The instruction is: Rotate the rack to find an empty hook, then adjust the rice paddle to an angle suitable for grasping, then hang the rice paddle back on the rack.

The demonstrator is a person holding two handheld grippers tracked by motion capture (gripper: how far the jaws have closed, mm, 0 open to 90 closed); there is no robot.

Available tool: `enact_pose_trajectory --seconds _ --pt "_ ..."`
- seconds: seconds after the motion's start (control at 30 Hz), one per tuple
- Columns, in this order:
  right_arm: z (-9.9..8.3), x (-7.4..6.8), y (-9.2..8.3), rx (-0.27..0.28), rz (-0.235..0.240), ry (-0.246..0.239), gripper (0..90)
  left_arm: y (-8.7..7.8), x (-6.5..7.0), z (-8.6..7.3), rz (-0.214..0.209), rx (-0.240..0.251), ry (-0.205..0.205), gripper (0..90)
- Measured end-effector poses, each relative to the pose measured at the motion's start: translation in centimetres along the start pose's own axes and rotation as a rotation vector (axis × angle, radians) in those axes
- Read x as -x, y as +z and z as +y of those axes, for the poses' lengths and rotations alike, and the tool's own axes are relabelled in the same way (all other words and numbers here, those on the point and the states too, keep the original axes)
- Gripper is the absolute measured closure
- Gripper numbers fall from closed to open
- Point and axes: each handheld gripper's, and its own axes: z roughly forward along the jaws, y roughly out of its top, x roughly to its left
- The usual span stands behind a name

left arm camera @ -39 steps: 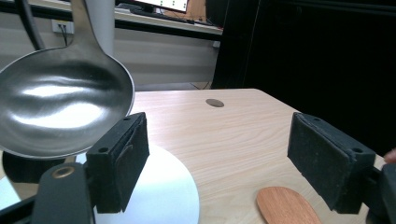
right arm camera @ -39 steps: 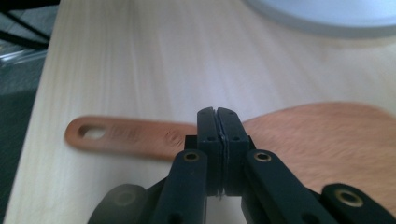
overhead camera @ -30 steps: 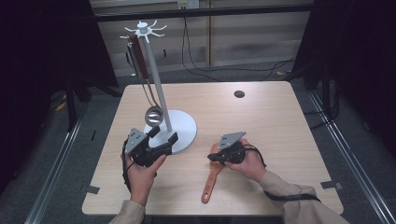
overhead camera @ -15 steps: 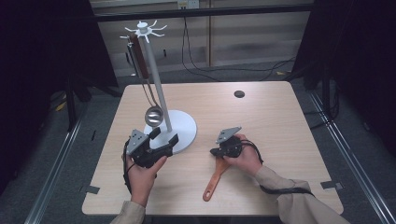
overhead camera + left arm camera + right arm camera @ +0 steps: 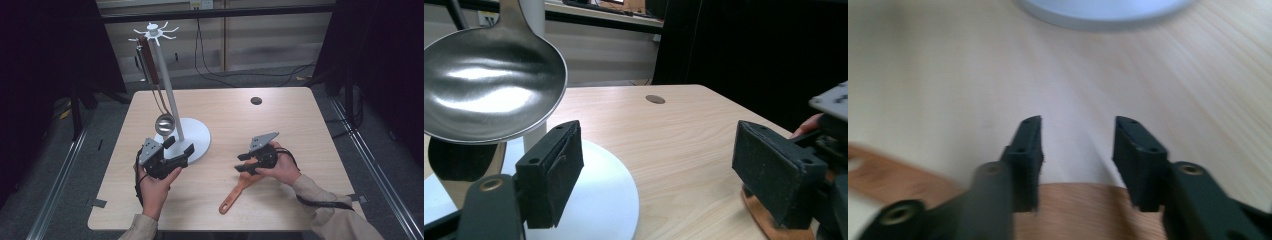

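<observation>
The wooden spatula [image 5: 240,191] lay flat on the tabletop [image 5: 280,125], long axis running diagonally toward the person. The right hand-held gripper [image 5: 242,165], jaws just opened and released, sat over its blade end; the left hand-held gripper [image 5: 182,150] stood open, farther off.

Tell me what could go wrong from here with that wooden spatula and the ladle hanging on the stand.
The right gripper has just been opening, nothing between its jaws, with the wooden spatula lying flat beneath; a regrip could scrape the table or push the spatula aside. The left gripper sits open close to the hanging ladle and the stand's base; a small move might knock the ladle swinging or nudge the stand.
</observation>
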Motion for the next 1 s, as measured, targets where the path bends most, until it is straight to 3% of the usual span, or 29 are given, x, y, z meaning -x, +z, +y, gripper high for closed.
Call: enact_pose_trajectory --seconds 0.03,0.07,0.1,0.17,0.2,0.23,0.33,0.4,0.43,0.5,0.57,0.67,1.0 --pt "0.1 -1.1 -0.1 0.004 0.083 -0.095 34.1 0.0 0.0 0.0 -0.006 0.003 -0.001 20.2" --pt "0.1 -1.1 -0.1 0.004 0.083 -0.095 34.1 0.0 0.0 0.0 -0.006 0.003 -0.001 20.2" --pt "0.0 -2.0 0.2 -0.023 0.133 -0.16 24.6 0.1 0.0 0.0 -0.007 0.006 -0.012 20.2" --pt "-0.3 -2.7 0.8 -0.054 0.164 -0.237 19.6 0.1 -0.1 0.0 -0.008 -0.002 -0.004 20.2" --pt "-0.3 -2.7 0.8 -0.054 0.164 -0.237 19.6 0.1 -0.1 0.0 -0.008 -0.002 -0.004 20.2" --pt "-0.5 -3.3 1.4 -0.078 0.198 -0.286 16.0 0.1 -0.1 0.0 -0.008 0.0 -0.006 20.2" --pt "-0.7 -4.1 2.3 -0.134 0.231 -0.323 16.0 0.0 -0.1 0.0 -0.006 0.001 -0.003 20.2" --pt "-0.8 -4.1 2.4 -0.128 0.246 -0.314 18.1 0.0 -0.1 0.0 -0.001 0.002 -0.004 20.2" --pt "-0.4 -4.2 2.5 -0.121 0.227 -0.296 36.5 0.0 -0.1 0.0 -0.003 0.001 -0.008 20.2" --pt "-0.2 -4.3 2.4 -0.123 0.231 -0.296 48.7 0.1 -0.1 -0.1 -0.002 0.0 -0.015 20.2" --pt "-0.1 -4.4 2.5 -0.12 0.227 -0.285 52.1 0.2 -0.1 -0.1 -0.002 -0.001 -0.007 20.2" --pt "0.2 -4.6 2.4 -0.143 0.181 -0.263 58.6 0.3 0.0 -0.1 -0.003 -0.004 -0.007 20.2" --pt "-0.2 -2.5 1.1 -0.179 0.01 -0.019 64.8 0.5 0.2 -0.3 -0.009 -0.014 -0.005 20.2"
